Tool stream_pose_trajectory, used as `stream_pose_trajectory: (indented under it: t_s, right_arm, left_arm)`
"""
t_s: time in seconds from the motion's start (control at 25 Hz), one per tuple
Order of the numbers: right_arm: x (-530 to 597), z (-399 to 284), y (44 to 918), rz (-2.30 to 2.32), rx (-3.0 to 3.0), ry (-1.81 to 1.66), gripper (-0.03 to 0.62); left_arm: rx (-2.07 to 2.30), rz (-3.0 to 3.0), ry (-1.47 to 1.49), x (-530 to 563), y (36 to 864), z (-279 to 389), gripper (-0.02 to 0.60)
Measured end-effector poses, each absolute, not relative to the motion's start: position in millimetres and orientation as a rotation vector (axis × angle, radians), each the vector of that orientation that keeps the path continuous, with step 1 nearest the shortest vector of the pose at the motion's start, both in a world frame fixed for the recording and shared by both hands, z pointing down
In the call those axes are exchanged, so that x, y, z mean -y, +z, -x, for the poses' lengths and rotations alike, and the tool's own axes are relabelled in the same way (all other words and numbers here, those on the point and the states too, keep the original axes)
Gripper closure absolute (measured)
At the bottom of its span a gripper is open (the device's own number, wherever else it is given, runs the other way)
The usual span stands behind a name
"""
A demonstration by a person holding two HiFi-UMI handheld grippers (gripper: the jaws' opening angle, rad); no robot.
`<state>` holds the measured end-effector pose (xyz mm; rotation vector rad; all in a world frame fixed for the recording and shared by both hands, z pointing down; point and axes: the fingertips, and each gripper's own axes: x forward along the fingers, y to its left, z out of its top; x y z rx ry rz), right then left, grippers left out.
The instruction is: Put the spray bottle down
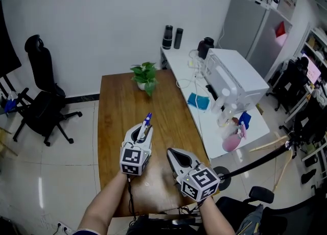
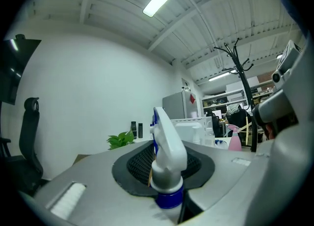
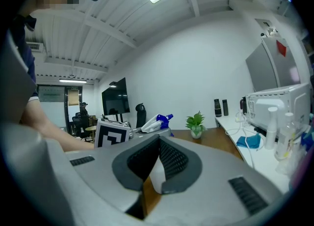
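The spray bottle [image 1: 147,121] has a white trigger head and a blue nozzle. It sticks out past the tips of my left gripper [image 1: 141,131], over the middle of the wooden table [image 1: 115,106]. In the left gripper view the white head and blue collar [image 2: 168,157] stand upright between the jaws, which are shut on the bottle's neck; its body is hidden below. My right gripper [image 1: 171,152] hovers just to the right, above the table's near part. Its dark pads [image 3: 171,158] meet at the tips with nothing between them. The bottle [image 3: 158,122] also shows in the right gripper view.
A potted plant [image 1: 144,77] stands at the table's far end. To the right is a white table with a white appliance [image 1: 235,78], a blue cloth [image 1: 198,101], a pink spray bottle [image 1: 232,139] and two dark flasks [image 1: 172,37]. A black office chair [image 1: 43,96] is at left.
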<state>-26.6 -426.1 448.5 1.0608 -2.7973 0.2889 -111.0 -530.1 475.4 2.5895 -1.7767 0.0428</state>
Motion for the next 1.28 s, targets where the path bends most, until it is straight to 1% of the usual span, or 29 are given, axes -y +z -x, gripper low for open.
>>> stream_pose_trajectory:
  t_s: [0.8,0.84,0.88,1.04,1.16,1.28]
  right_arm:
    - [425,15,456,-1.075,2.785,0.325,0.592]
    - [425,14,456,-1.076,2.785,0.324,0.592]
    - [425,13,455,-1.077,2.785,0.324,0.592]
    - [425,8,457,-1.084,2.784,0.328,0.593]
    - [426,6,458,-1.09,2.788,0.344,0.592]
    - [426,5,459,-1.096,2.792,0.359,0.592]
  left_arm:
    - [1.781,-2.574,0.06,538,485,109,0.468]
    - [1.774,-2.573,0.062,538,487,109,0.456]
    - [1.769,-2.569,0.067,538,489,108,0.427]
    - [1.762,-2.572,0.069,536,491,104,0.371]
    - [1.752,-2.578,0.09,534,493,102,0.295]
    - [1.756,-2.572,0.102,527,492,107,0.261]
